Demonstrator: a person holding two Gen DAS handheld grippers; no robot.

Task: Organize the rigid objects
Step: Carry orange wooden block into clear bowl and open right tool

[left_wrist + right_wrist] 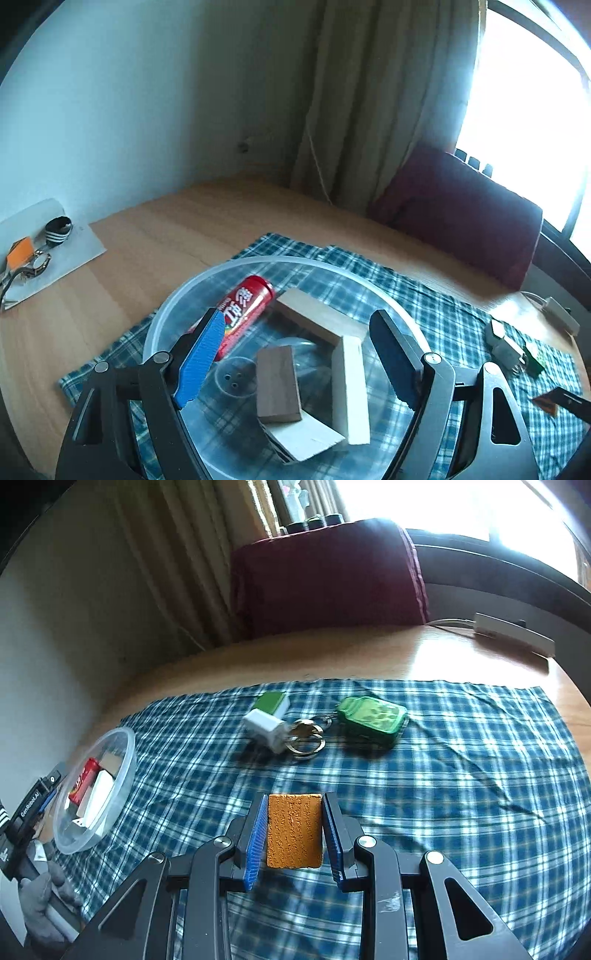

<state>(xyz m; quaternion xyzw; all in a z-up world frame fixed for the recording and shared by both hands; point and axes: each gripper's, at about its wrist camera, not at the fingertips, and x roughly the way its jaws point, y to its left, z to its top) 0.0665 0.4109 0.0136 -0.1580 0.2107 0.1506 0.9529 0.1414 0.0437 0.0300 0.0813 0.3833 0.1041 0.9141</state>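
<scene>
Flat orange rough-textured rectangular block [294,830] clamped between the blue pads of the right gripper [294,834], jaws closed narrow on its two long sides, long axis running forward along the fingers, lifted over the blue plaid cloth [461,775]. Destination, by the look of it: clear round plastic bowl [122,771] well off to the left and slightly ahead of that gripper, so a leftward carry seems called for. Already in the bowl: red cylindrical can [247,314] lying on its side, dark brown wooden block [277,384], pale wooden blocks [349,387]. Left gripper [299,354] spread wide over the bowl, holding nothing, much nearer to it. Further out on the cloth: white charger plug [266,727], green-topped white box [273,703], green keychain pouch [373,720] with metal rings. Block's underside hidden; bowl's near rim cut off in the left view; gloved hand [44,904] barely visible at the edge.
</scene>
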